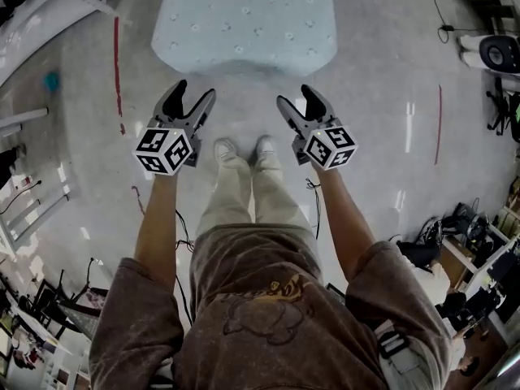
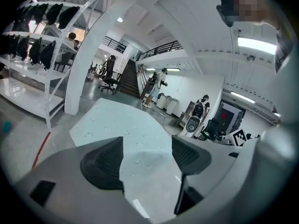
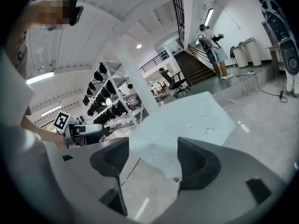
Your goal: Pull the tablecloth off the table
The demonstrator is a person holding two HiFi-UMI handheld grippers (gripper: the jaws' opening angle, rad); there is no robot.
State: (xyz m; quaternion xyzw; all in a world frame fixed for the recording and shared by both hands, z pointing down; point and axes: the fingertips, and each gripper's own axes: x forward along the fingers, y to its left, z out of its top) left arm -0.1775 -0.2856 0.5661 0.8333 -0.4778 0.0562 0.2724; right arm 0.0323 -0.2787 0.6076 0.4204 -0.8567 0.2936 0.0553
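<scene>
Two tongs, the left tongs and right tongs, hover over the floor in the head view, near the spread pale blue tablecloth but apart from it. The left gripper view shows wide, empty jaws with the tablecloth beyond. The right gripper view shows likewise wide, empty jaws, the cloth ahead.

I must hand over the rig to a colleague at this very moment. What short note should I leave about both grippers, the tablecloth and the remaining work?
Left gripper: open, empty, held in the air short of the cloth's near edge.
Right gripper: open, empty, held the same way.
Tablecloth: pale blue with small prints, spread flat over the table, which it hides from view.
Done: nothing; neither gripper touches the cloth.
Left: probably move closer, grip the near edge with both grippers, then pull the cloth off.
</scene>
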